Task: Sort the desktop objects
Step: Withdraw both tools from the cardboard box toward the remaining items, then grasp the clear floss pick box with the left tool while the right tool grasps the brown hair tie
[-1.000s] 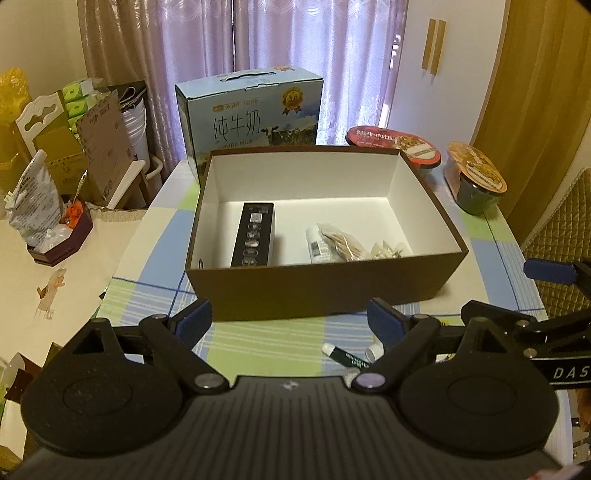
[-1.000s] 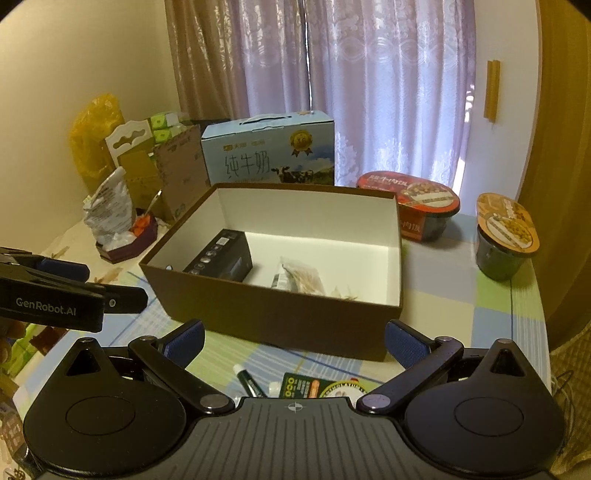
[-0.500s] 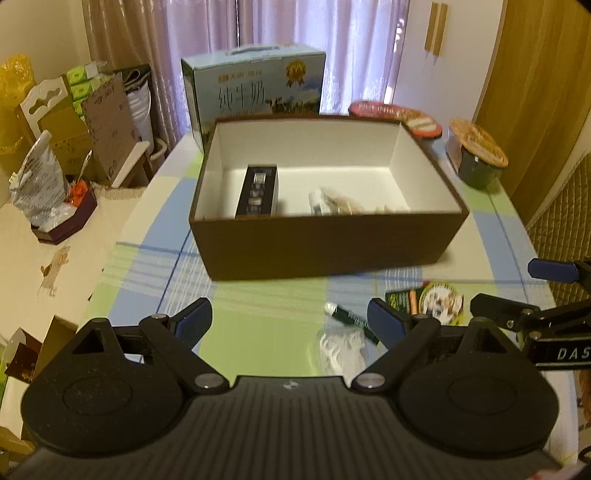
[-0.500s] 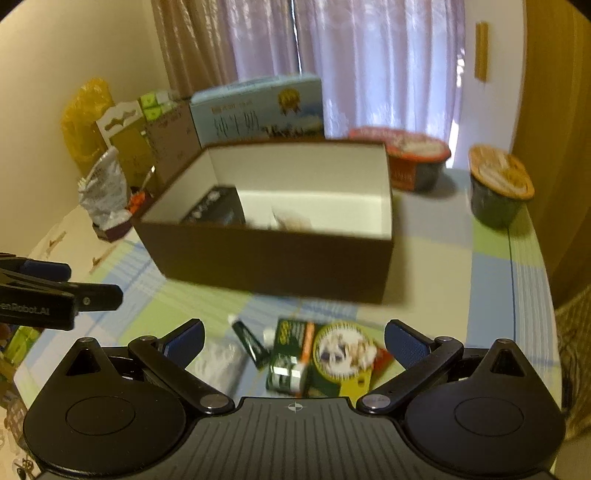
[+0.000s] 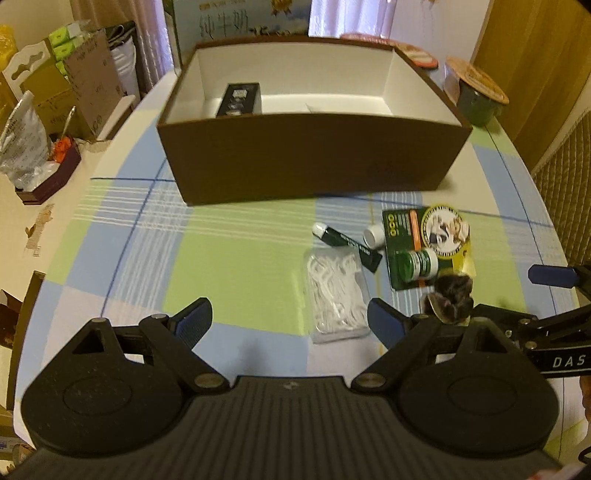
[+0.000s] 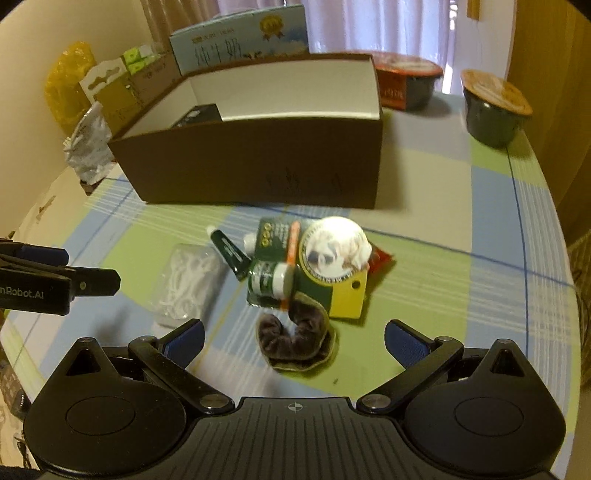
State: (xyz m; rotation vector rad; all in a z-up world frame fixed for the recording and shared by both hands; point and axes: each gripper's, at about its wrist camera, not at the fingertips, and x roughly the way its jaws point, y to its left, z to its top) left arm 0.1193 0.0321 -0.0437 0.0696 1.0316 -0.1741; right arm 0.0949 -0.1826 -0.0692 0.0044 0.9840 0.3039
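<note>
Left gripper point(image 5: 290, 321) held wide, nothing gripped, low centre of frame; floss-pick bag point(image 5: 337, 295) seen just ahead. Right gripper point(image 6: 293, 338) spread wide, empty; dark scrunchie point(image 6: 295, 341) framed between fingers. Green card pack point(image 6: 314, 266) and tube point(image 6: 229, 253) clustered mid-frame. Brown box point(image 6: 258, 162) seen behind.

beyond my fingers, at the bench's far end, a blue milk carton point(image 6: 240, 42) stands. far right of them sit a red-lidded bowl point(image 6: 406, 86) and a dark cup point(image 6: 493, 110); lilac curtains point(image 6: 369, 22) hang behind.
</note>
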